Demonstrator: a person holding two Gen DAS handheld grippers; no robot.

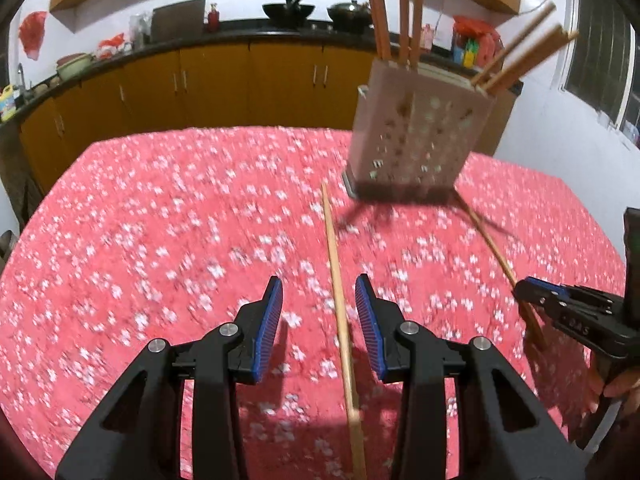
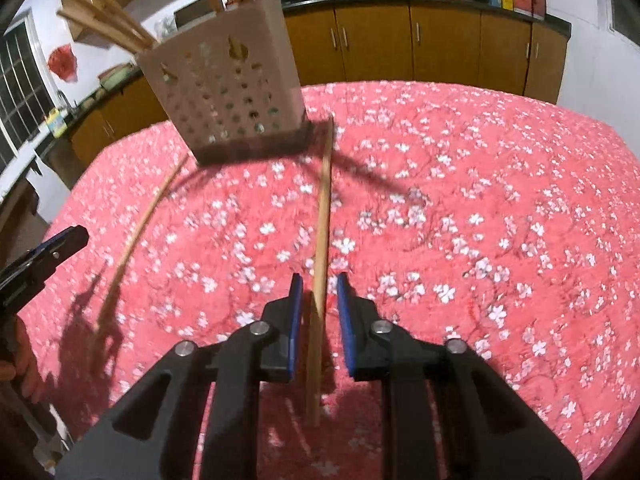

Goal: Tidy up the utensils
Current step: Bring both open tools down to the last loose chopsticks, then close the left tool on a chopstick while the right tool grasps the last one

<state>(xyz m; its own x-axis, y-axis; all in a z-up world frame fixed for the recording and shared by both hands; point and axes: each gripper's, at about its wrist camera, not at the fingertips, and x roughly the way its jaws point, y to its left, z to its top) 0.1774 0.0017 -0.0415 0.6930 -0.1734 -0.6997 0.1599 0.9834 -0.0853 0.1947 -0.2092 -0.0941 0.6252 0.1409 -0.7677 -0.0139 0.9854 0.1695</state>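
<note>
A pale perforated utensil holder [image 1: 416,132] [image 2: 232,92] stands on the red flowered tablecloth with several wooden chopsticks [image 1: 404,12] upright in it. Two loose chopsticks lie on the cloth. My left gripper [image 1: 319,292] is open, its jaws on either side of one chopstick [image 1: 340,308], which also shows at the left of the right wrist view [image 2: 140,232]. My right gripper [image 2: 319,290] is open with narrower jaws around the other chopstick [image 2: 322,236], not touching it; it also shows in the left wrist view [image 1: 520,292] over that chopstick [image 1: 488,240].
The table [image 1: 160,220] [image 2: 480,200] is covered by the red cloth. Behind it runs a dark counter [image 1: 200,40] with woks, bottles and bags over orange cabinets [image 2: 440,44]. A window [image 1: 600,68] is on the side wall.
</note>
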